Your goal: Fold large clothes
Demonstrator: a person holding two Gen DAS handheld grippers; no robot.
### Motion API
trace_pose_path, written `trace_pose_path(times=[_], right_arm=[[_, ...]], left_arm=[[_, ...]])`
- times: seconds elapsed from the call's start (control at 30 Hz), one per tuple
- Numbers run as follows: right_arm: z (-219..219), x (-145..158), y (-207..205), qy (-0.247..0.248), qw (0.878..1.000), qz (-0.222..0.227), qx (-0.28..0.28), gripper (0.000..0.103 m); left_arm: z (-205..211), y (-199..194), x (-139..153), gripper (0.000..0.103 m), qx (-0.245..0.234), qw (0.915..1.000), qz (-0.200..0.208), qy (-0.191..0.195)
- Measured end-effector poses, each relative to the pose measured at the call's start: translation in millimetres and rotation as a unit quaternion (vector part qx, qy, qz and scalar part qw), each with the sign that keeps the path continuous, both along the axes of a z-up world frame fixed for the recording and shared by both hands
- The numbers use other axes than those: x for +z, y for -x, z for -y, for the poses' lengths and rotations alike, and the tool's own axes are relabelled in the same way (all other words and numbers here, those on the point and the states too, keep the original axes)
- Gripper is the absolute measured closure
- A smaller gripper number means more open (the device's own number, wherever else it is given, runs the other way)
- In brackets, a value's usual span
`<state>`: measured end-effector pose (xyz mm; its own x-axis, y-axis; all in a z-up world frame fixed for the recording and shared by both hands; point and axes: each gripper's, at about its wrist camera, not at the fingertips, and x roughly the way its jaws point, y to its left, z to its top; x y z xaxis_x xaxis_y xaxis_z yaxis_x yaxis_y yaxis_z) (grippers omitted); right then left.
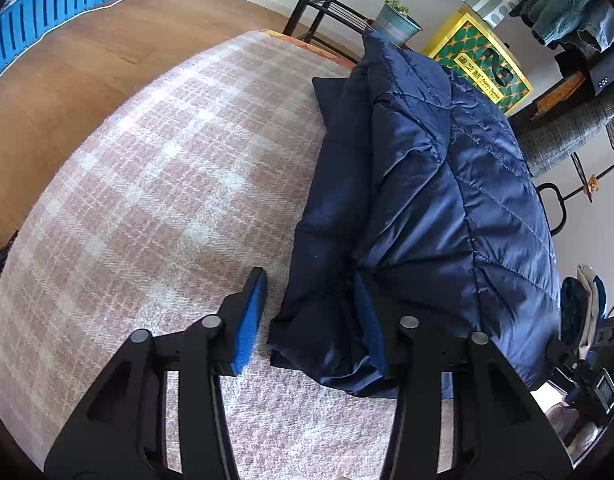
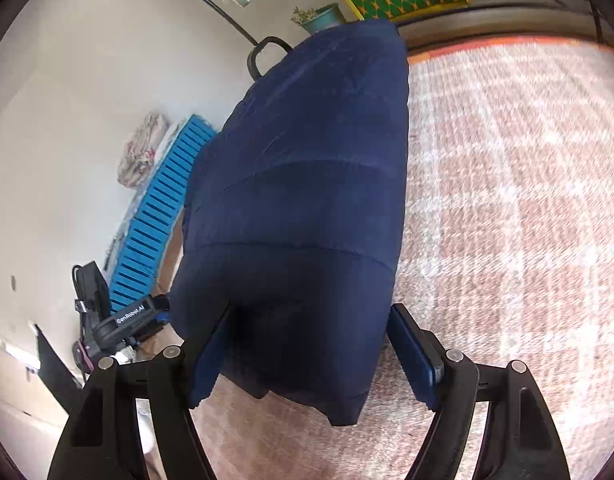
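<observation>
Left wrist: left tongs [image 1: 313, 320] parted beside folded jacket [image 1: 427, 184]; right tongs [image 2: 307, 356] wide; plant pot [image 1: 397, 24] behind.

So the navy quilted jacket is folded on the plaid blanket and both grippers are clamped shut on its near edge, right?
Not quite. The navy quilted jacket does lie folded on the plaid blanket, but neither gripper is clamped: the left gripper and the right gripper both stand open around its near edge, as each wrist view shows.
</observation>
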<state>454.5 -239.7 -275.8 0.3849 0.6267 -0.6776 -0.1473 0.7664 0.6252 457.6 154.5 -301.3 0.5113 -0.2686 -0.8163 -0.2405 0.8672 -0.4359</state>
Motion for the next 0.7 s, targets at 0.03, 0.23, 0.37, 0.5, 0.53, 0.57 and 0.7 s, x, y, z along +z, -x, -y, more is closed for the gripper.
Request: trace_pose_path(times=[0.03,0.23,0.37,0.5,0.53,0.57,0.7], right_arm=[[1,-6,-2,-0.019,1.0,-0.01,-0.002,0.034],[2,-5,3,-0.014,1.0,-0.001,-0.001,0.064],[4,6,4,0.011,1.0,0.004,-0.002,0.072],[11,15,9,0.033,0.999,0.001,0.002,0.074],[14,17,12,0.037,0.999,0.0,0.006,0.074],[17,20,17,0.041,0.999,0.0,0.009,0.074],[37,27,39,0.055,0.998,-0.006,0.016,0.075]], left_arm=[[0,-1,0,0.07,-0.003,1.0,-0.001,0.007],[12,-2,8,0.087,-0.021,0.9997,0.006,-0.014],[20,5,12,0.09,-0.029,0.9995,0.006,-0.008],[30,22,16,0.091,-0.048,0.9987,0.009,-0.013],[32,27,16,0.091,-0.052,0.9985,0.01,-0.01],[35,31,16,0.091,-0.056,0.9984,0.009,-0.007],[48,63,18,0.092,-0.084,0.9964,0.009,0.004]])
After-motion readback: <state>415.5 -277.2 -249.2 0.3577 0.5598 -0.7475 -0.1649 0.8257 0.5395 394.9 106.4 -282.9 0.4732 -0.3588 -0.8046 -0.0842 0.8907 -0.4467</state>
